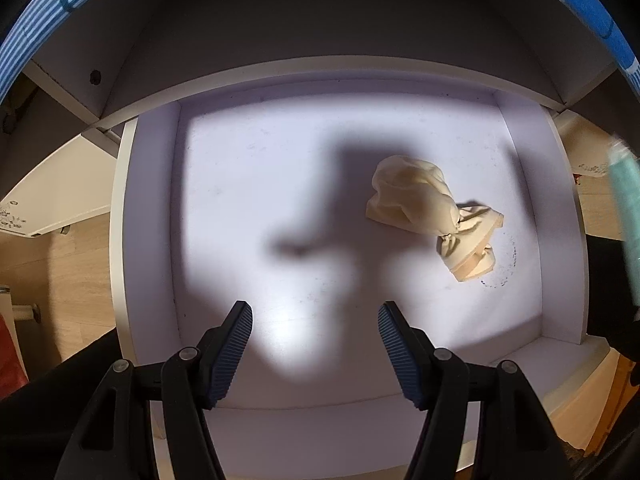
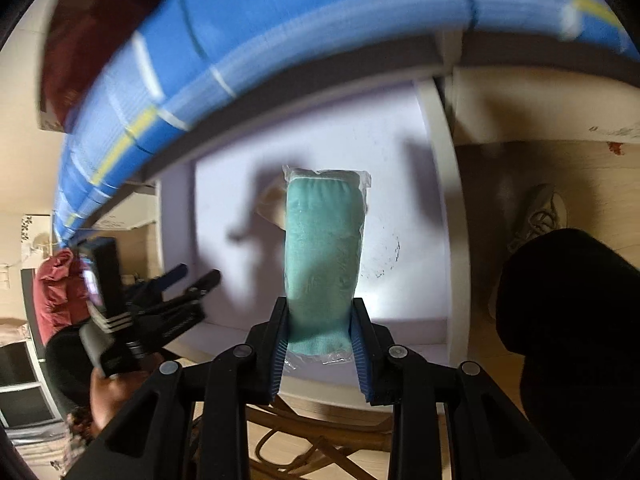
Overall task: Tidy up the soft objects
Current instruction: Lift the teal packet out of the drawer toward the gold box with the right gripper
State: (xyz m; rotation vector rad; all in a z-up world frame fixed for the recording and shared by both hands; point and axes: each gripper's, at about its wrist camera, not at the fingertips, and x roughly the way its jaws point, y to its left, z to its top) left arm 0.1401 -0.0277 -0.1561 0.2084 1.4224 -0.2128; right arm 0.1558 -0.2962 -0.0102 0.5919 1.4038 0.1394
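Observation:
A crumpled cream cloth (image 1: 432,212) lies on the floor of a white open drawer (image 1: 152,240), toward its right side. My left gripper (image 1: 315,312) is open and empty, above the drawer's near part, left of the cloth. My right gripper (image 2: 322,308) is shut on a teal cloth in a clear plastic wrap (image 2: 324,240), held above the drawer (image 2: 436,184). The teal pack hides most of the cream cloth (image 2: 272,204) in the right wrist view. A blurred teal edge (image 1: 626,208) shows at the right in the left wrist view. The left gripper (image 2: 198,274) shows at the left in the right wrist view.
A blue striped fabric (image 2: 280,32) covers the surface above the drawer. Wooden floor (image 1: 68,272) surrounds the drawer. A grey shoe (image 2: 540,212) lies on the floor at right. A red cloth (image 2: 56,288) and a wicker frame (image 2: 320,440) are nearby.

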